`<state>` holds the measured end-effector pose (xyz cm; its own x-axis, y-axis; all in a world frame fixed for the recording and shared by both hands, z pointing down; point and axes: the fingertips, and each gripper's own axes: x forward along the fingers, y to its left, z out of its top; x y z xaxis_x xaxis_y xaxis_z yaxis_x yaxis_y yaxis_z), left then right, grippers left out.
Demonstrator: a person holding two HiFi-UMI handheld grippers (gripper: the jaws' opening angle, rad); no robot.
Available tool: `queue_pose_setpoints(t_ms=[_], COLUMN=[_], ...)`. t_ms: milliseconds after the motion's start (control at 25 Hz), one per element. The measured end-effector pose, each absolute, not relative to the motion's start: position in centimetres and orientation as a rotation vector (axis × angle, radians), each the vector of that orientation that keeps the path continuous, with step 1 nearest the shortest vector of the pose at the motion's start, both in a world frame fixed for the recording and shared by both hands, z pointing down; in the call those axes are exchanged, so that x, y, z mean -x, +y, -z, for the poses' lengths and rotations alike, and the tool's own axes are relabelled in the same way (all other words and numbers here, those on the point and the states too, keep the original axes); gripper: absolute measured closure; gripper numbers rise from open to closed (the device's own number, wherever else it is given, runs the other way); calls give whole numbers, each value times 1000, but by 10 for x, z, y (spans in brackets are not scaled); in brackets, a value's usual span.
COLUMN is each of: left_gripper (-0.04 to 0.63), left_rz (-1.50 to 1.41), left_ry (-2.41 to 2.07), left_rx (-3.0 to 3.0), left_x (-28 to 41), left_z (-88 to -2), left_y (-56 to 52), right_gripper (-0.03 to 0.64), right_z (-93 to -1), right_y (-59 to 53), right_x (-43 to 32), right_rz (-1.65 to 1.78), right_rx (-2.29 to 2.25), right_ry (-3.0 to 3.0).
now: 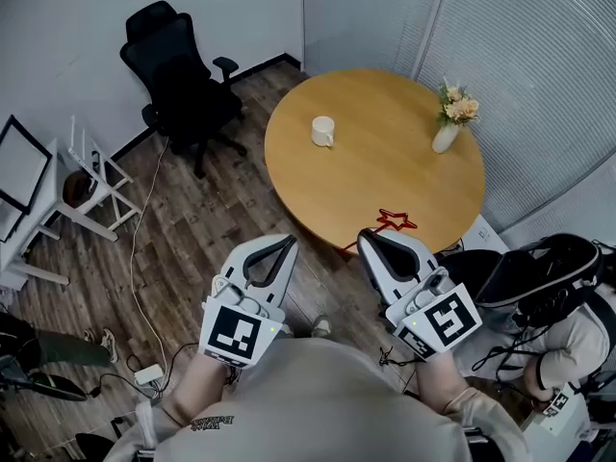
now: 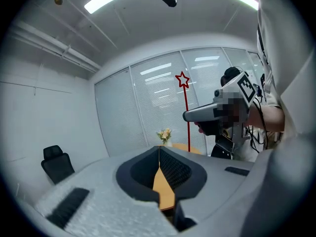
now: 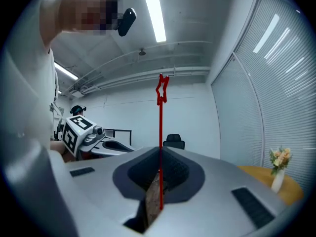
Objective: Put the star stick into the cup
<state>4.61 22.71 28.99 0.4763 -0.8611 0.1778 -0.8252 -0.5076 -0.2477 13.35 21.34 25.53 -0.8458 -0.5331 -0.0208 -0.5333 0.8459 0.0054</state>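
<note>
The red star stick (image 3: 160, 132) stands upright between the jaws of my right gripper (image 3: 160, 152), which is shut on its shaft; the star (image 3: 162, 88) is at the top. In the head view the star (image 1: 395, 221) shows over the near edge of the round wooden table (image 1: 385, 176), just beyond my right gripper (image 1: 371, 238). The white cup (image 1: 322, 131) stands on the table's far left part, well away from both grippers. My left gripper (image 1: 286, 243) hangs over the floor left of the right one, shut on nothing (image 2: 159, 149). The left gripper view also catches the star stick (image 2: 185, 107).
A white vase with flowers (image 1: 450, 121) stands at the table's far right. A black office chair (image 1: 183, 80) is on the wooden floor to the left, beside a white rack (image 1: 91, 186). A black backpack (image 1: 539, 275) and a seated person (image 1: 577, 349) are at the right.
</note>
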Motion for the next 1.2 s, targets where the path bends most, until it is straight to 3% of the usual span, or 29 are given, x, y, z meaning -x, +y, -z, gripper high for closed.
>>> queue_pose_setpoints(t_ms=[840,1200], left_gripper=[574,574], left_rz=[477,428], left_ry=[1492,1511], left_rx=[2535,2538], left_x=[-73,-44], left_z=[-302,-290], left_y=[215,221], right_gripper=[586,586], right_z=[-265,-258], right_y=[191,198], right_x=[-163,-130], right_rz=[-25,-38], right_rx=[829,821], right_ry=[3000,3023])
